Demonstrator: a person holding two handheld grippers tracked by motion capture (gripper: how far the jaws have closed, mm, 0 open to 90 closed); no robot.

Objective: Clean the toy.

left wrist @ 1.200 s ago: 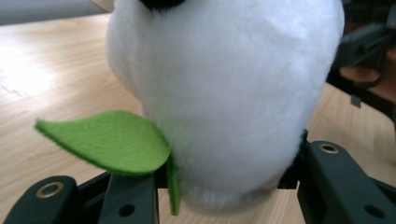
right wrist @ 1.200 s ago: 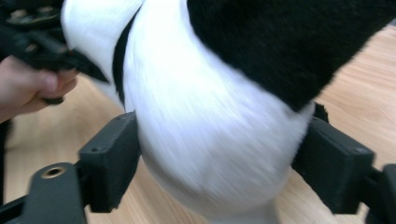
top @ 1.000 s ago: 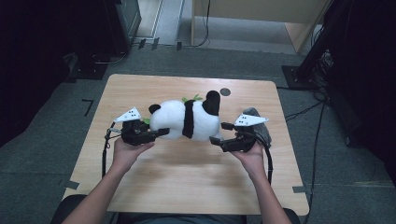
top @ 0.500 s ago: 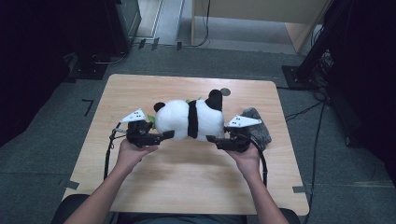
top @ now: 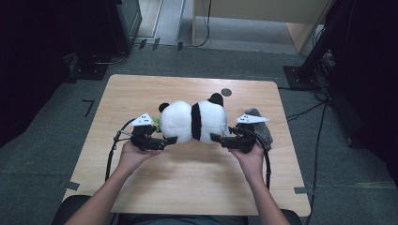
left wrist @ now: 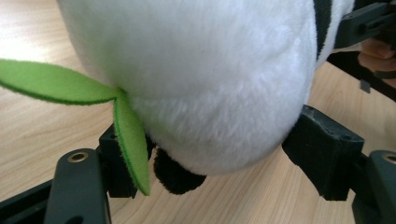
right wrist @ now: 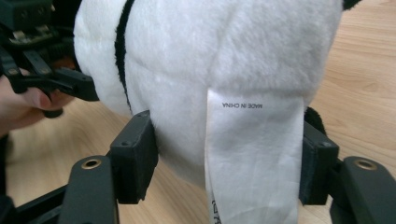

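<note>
With the white-and-black plush panda toy [top: 195, 120] at frame centre on the pale wooden table [top: 187, 187], left gripper [top: 170, 139] and right gripper [top: 217, 137] each pinch one end; right jaws have just been opening, plush between them; likely a two-handed lift next; firm even squeeze needed.

Light wooden surface [top: 187, 187] with rounded corners, standing on grey floor [top: 56, 187].
Resting on it: one black-and-white plush panda [top: 195, 121], lying near the centre; one grey cloth-like item [top: 263, 133], near the right edge, identity unclear; one small dark round mark [top: 226, 92], toward the far edge behind the panda.
</note>
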